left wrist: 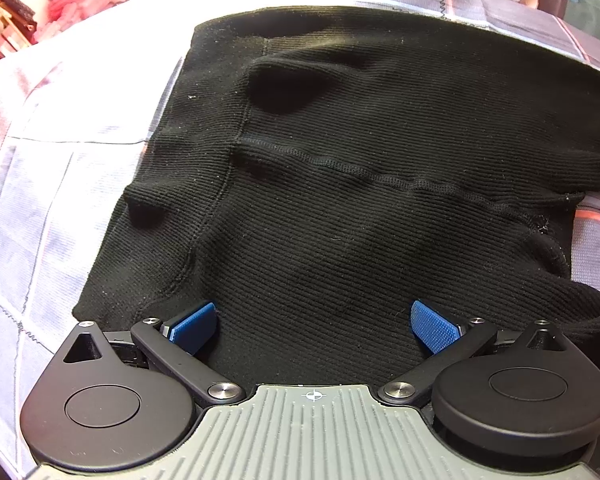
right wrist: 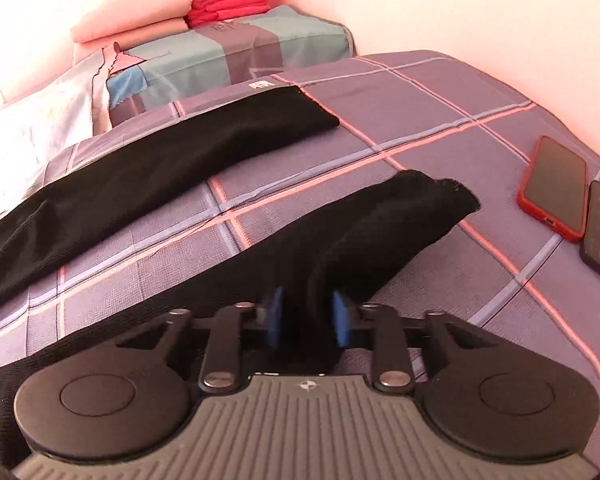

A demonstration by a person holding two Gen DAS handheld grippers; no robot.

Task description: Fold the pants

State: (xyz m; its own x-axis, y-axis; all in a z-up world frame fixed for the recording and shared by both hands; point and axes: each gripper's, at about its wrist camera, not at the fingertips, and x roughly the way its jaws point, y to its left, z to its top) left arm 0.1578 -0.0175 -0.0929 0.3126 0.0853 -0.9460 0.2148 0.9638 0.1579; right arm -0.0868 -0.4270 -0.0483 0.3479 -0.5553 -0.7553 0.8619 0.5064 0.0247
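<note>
Left tool (left wrist: pixel 314 322): my pads stood spread, poised over the pants' (left wrist: pixel 360 184) upper part, nothing between them.
Right tool (right wrist: pixel 309 318): pinched the nearer pant leg (right wrist: pixel 380 232).
Pants: spread flat on the checked bed cover (right wrist: pixel 400 120), the other leg (right wrist: pixel 160 160) ahead-left of my right tool.
Phones (right wrist: pixel 556 186): ahead-right, apart.

- Left wrist view: sits on the left gripper (left wrist: pixel 314 326); looks steeply down, very close over the waist end of the black pants (left wrist: pixel 380 200) on the checked bedspread (left wrist: pixel 40 200)
- Right wrist view: rides the right gripper (right wrist: pixel 308 318); looks slantwise along the legs toward the pillow (right wrist: pixel 240 52) — both views share pants and bedspread
</note>
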